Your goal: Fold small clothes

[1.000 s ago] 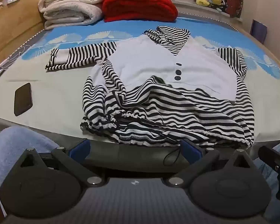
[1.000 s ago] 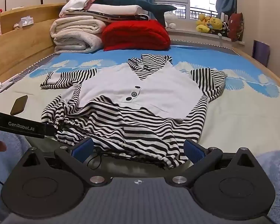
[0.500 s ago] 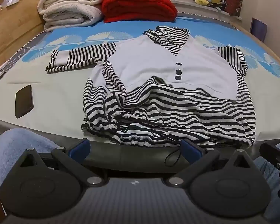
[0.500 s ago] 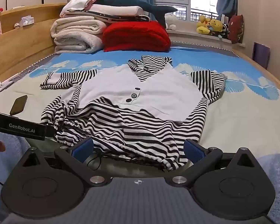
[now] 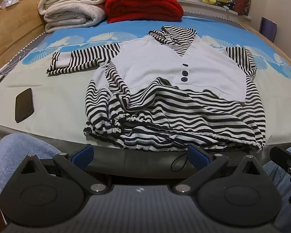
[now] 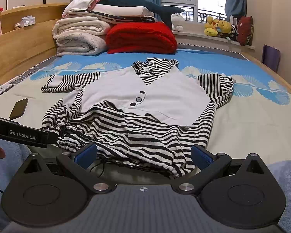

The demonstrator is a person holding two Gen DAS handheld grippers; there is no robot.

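A dark phone (image 5: 24, 104) lies on the sheet at the far left, well apart from the garment. Any sweep of the spread sleeve toward that side could catch it and push it toward the bed edge.

The left gripper (image 5: 140, 155) hangs just short of the mattress edge, jaws wide apart and holding nothing. In front of it the striped top (image 5: 164, 89) lies face up on the bed (image 5: 58, 101), its hem at the near edge. The hem on this side is bunched and gathered (image 5: 114, 124); a grip taken here would likely pick up several layers at once and fold the crumple in.

A thin black cord (image 5: 177, 162) loops off the hem and dangles over the mattress edge between the blue pads. It appears to be the hem drawstring, though the view is too fine to confirm. It could snag on a finger and drag the garment off the bed.

The right gripper (image 6: 143, 156) sits at the same near edge, jaws likewise wide apart and empty, with the hem (image 6: 174, 167) overhanging between its pads. The right sleeve (image 6: 221, 87) is already doubled on itself, the left sleeve (image 6: 67, 82) spread out: uneven starting state, so a fold made without smoothing would likely come out lopsided.
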